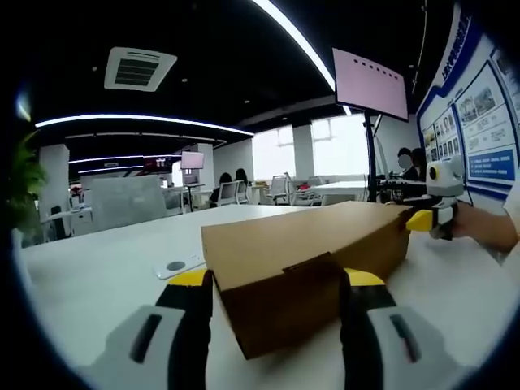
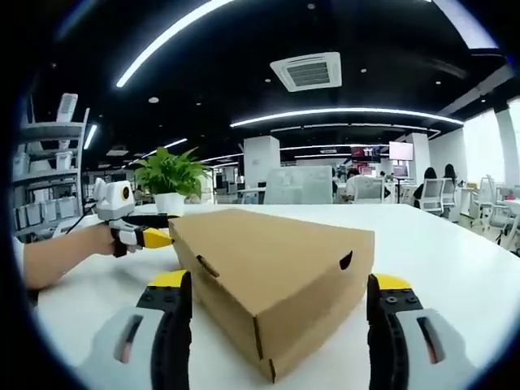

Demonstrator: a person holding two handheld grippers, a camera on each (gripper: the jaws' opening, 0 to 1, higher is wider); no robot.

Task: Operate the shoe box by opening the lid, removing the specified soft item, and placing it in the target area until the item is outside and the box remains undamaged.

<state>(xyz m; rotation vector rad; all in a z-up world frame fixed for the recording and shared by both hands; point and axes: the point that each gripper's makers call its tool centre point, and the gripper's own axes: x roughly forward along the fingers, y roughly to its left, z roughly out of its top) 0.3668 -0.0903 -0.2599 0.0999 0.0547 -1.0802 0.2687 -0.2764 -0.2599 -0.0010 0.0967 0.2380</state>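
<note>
A closed brown cardboard shoe box (image 1: 317,260) lies on the white table (image 1: 97,276), its lid down. In the left gripper view my left gripper (image 1: 276,280) is open, its yellow-tipped jaws standing either side of the box's near end. At the box's far right end is the right gripper (image 1: 431,218), held by a hand, its yellow tip against the cardboard. In the right gripper view the same box (image 2: 276,268) points a corner at me, and my right gripper (image 2: 280,284) is open with a jaw on each side. The left gripper (image 2: 138,236) touches the far left corner. The box's contents are hidden.
A small flat white card (image 1: 177,266) lies on the table left of the box. A potted plant (image 2: 171,175) stands behind the box. A screen on a pole (image 1: 370,81) rises at the right, with posters on the wall. Office chairs and seated people are far behind.
</note>
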